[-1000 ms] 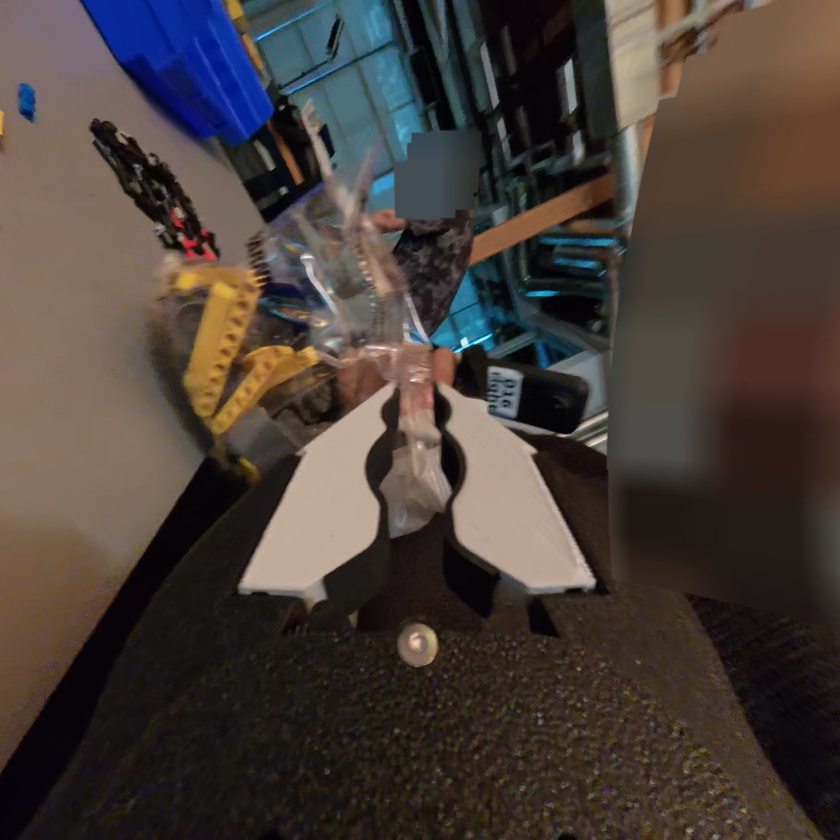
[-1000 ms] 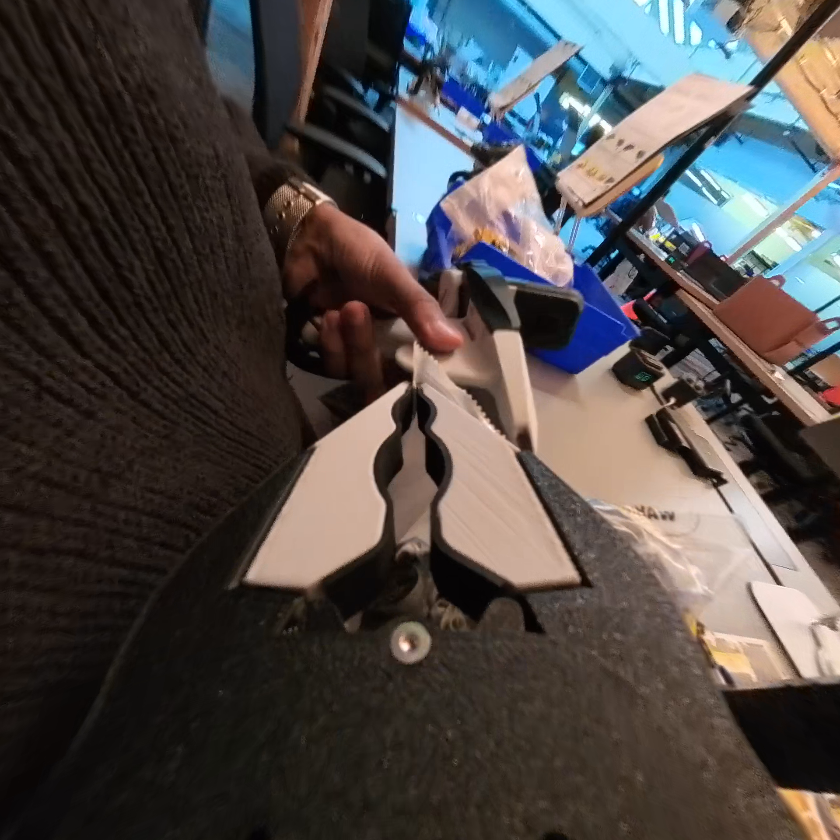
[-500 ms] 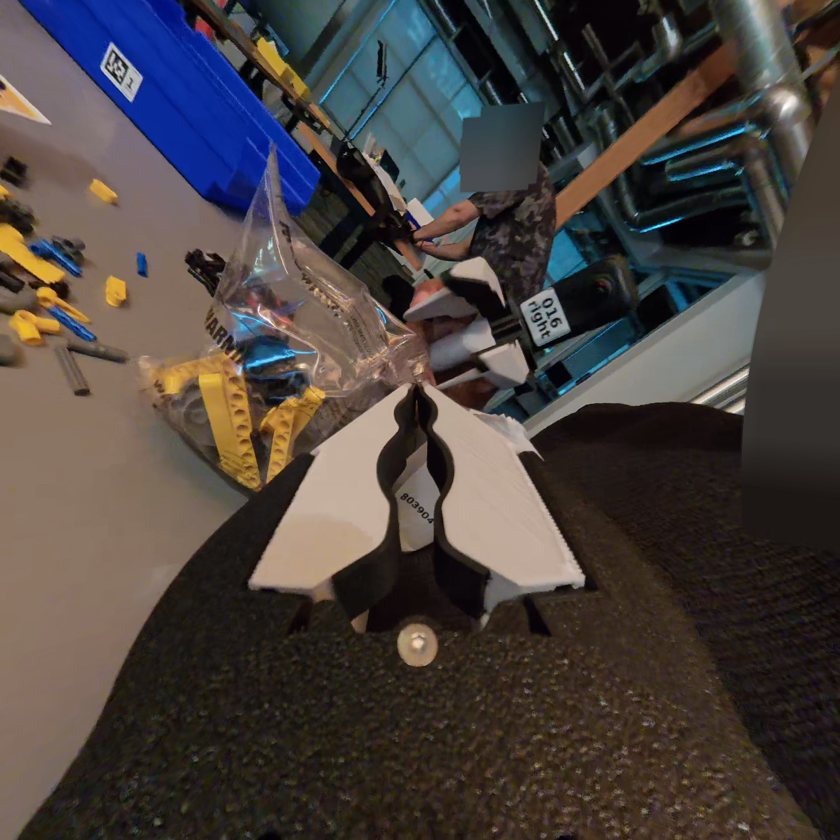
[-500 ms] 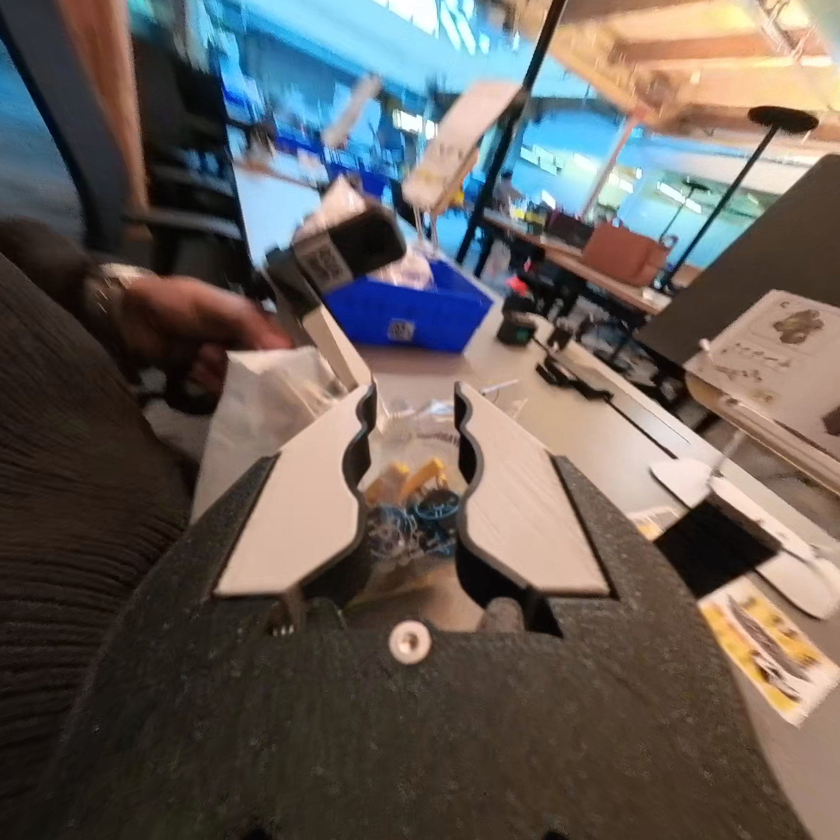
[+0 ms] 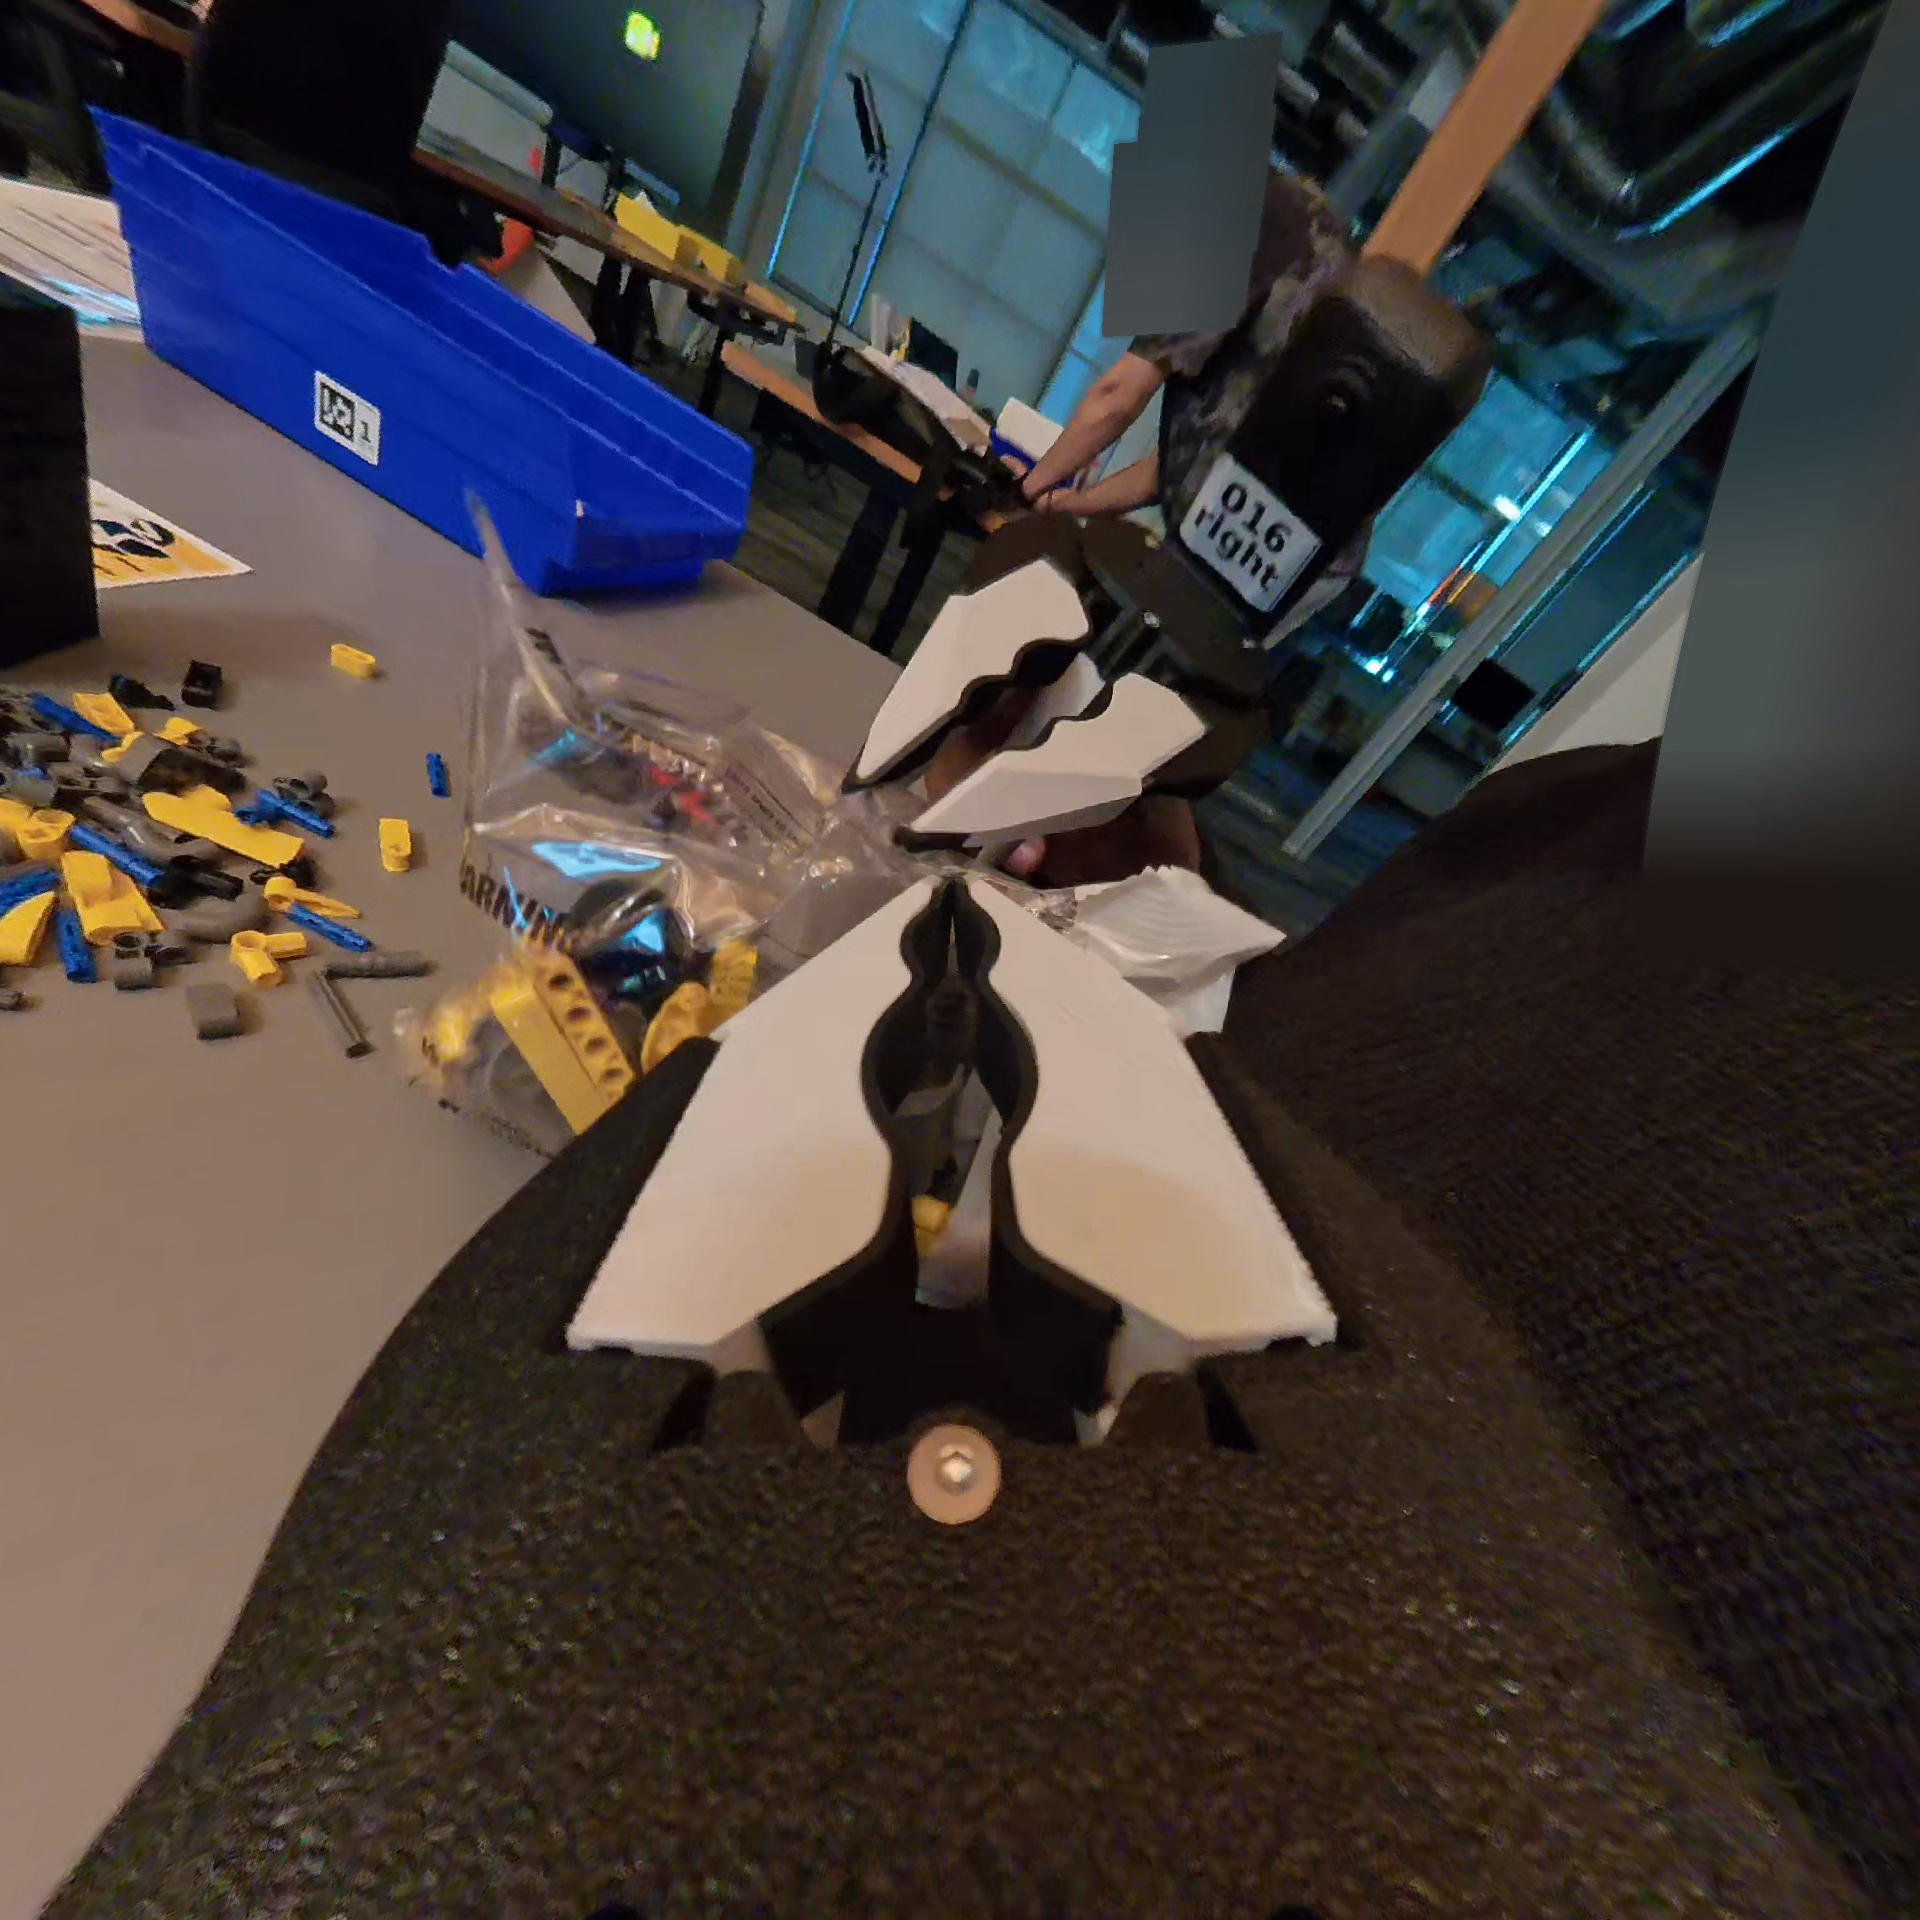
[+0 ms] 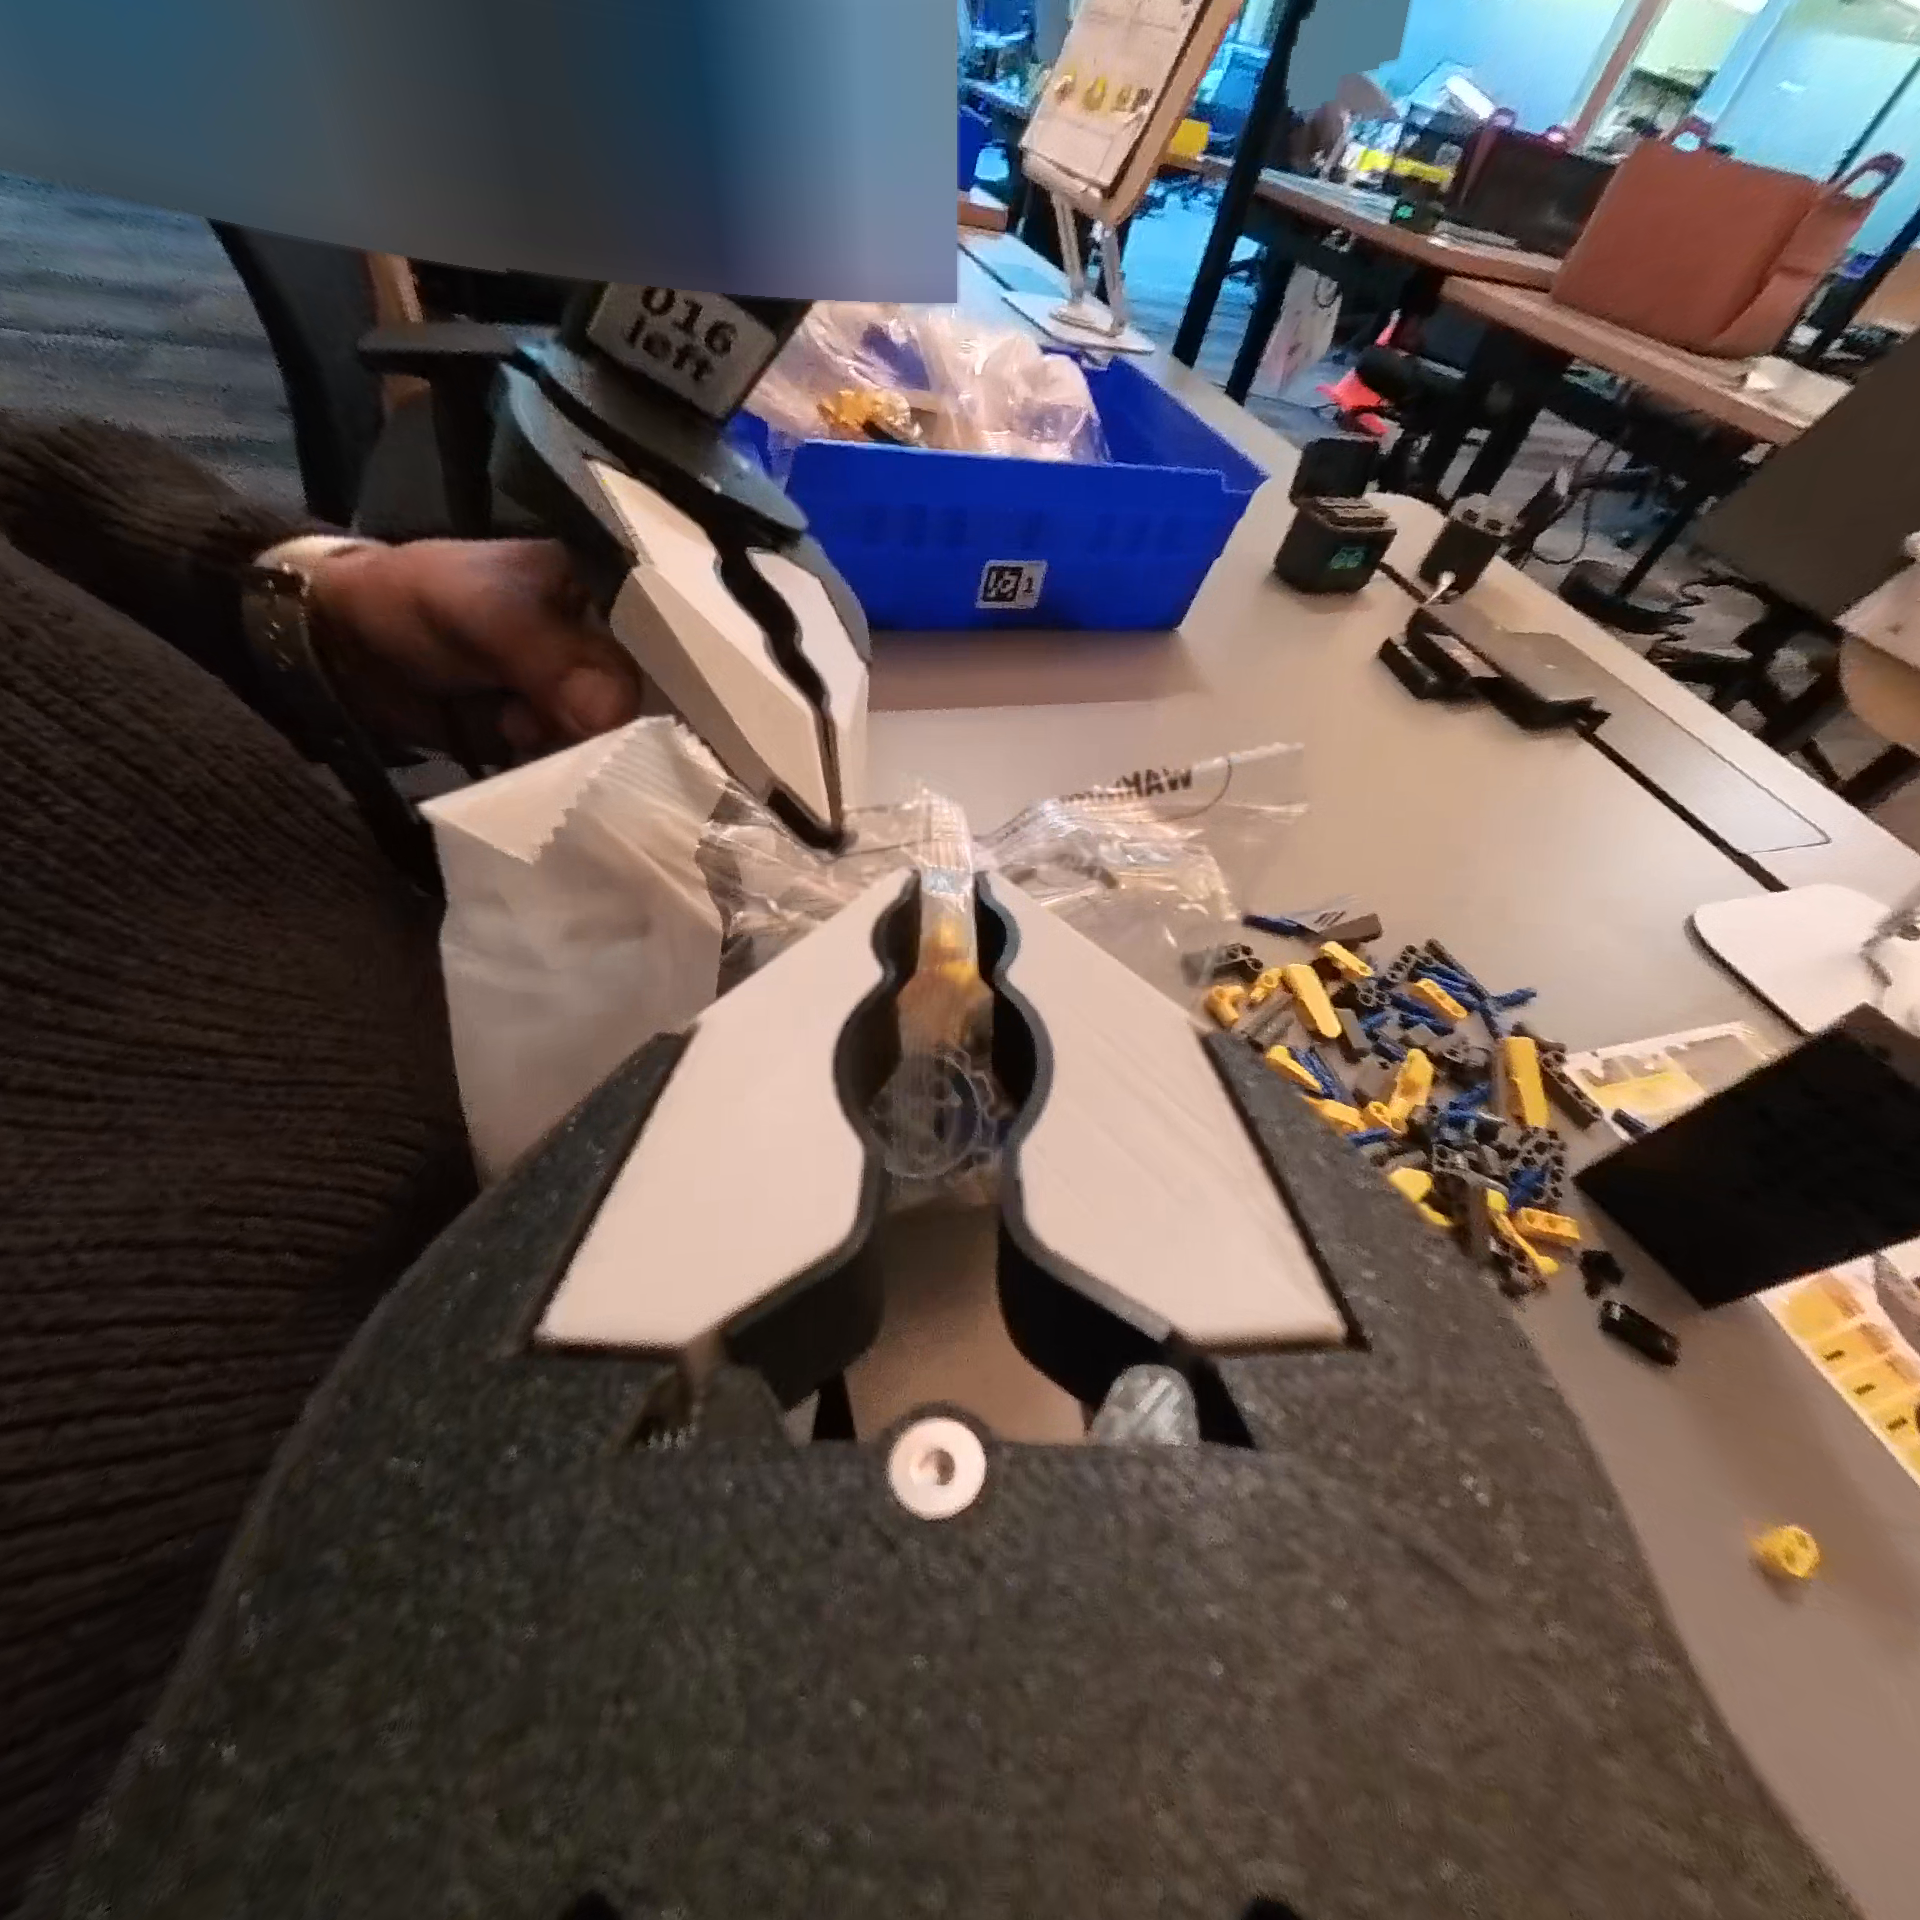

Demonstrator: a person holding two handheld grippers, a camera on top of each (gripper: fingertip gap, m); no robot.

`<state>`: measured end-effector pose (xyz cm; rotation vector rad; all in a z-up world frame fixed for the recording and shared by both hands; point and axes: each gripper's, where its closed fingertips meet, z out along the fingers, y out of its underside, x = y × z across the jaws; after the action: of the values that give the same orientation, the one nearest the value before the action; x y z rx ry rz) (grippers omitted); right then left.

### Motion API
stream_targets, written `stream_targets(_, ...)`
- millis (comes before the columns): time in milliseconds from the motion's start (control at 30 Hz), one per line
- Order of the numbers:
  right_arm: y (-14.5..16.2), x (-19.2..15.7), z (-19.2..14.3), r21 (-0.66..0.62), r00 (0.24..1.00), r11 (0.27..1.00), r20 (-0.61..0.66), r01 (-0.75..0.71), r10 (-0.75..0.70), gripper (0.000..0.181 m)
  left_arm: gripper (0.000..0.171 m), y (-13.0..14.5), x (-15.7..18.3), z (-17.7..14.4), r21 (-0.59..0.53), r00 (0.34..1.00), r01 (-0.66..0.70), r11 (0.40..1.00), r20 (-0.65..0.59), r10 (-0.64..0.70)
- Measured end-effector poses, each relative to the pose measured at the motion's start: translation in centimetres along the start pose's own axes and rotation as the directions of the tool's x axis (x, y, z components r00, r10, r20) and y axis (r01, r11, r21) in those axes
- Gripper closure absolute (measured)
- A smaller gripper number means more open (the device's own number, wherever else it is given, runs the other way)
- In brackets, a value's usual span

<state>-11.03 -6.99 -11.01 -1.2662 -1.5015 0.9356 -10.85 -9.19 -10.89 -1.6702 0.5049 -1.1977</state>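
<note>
Left gripper (image 5: 951, 902) pinches the clear plastic bag of yellow bricks (image 5: 623, 894); right gripper (image 6: 948, 891), jaws narrow, clamps it too. Loose bricks (image 6: 1423, 1070) lie at three o'clock on the grey surface (image 6: 1455, 821).

Bag lowered to table; right gripper re-engaged

The clear plastic bag (image 5: 634, 883) of building pieces, lifted 1 second ago, now lies on the grey table (image 5: 208, 1247). The right gripper (image 6: 948, 883), wide apart half a second ago, has narrowed onto a fold of the bag; the left gripper (image 5: 951, 894) has dropped with it, pinching the bag's edge low beside the white paper bag (image 6: 561, 883).
</note>
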Motion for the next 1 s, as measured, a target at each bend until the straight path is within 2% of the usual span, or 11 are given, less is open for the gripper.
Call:
stream_targets(100,-0.9,0.3,-0.5,0.096,0.999,0.994,-0.007,-0.051,0.052,0.173,0.171,-0.7,0.2,-0.4,0.056,0.997,0.062,0.997,-0.052,-0.059)
stream_targets(267,-0.9,0.5,-0.8,0.259,0.940,0.906,0.163,-0.334,0.300,0.177,0.171,-0.6,0.4,-0.3,0.079,0.992,0.088,0.993,-0.093,-0.081)
stream_targets(400,-1.0,0.9,-0.8,0.305,0.866,0.817,0.280,-0.489,0.414,0.181,0.171,-0.6,0.6,-0.3,0.090,0.992,0.077,0.993,-0.108,-0.067)
stream_targets(567,-1.1,1.0,-0.7,0.325,0.807,0.746,0.346,-0.581,0.478,0.181,0.171,-0.7,0.6,-0.3,0.080,0.996,0.027,0.996,-0.088,-0.020)
stream_targets(733,-0.4,0.9,-0.2,0.248,0.889,0.859,0.228,-0.448,0.398,0.175,0.171,0.1,-0.1,-0.1,0.010,0.999,-0.032,0.999,-0.019,0.032)
stream_targets(800,-1.3,1.0,-0.5,0.263,0.923,0.887,0.184,-0.379,0.339,0.162,0.171,0.2,0.0,0.1,-0.006,0.999,-0.041,0.999,-0.016,0.040)
stream_targets(867,-1.9,0.8,-0.4,0.241,0.955,0.927,0.147,-0.286,0.257,0.161,0.171,0.4,0.1,0.5,-0.027,0.998,-0.063,0.998,-0.013,0.062)
stream_targets(1000,-0.9,0.4,0.7,0.105,0.996,0.992,0.065,-0.071,0.064,0.156,0.171,0.3,0.7,1.0,-0.026,0.997,-0.067,0.997,-0.036,0.066)
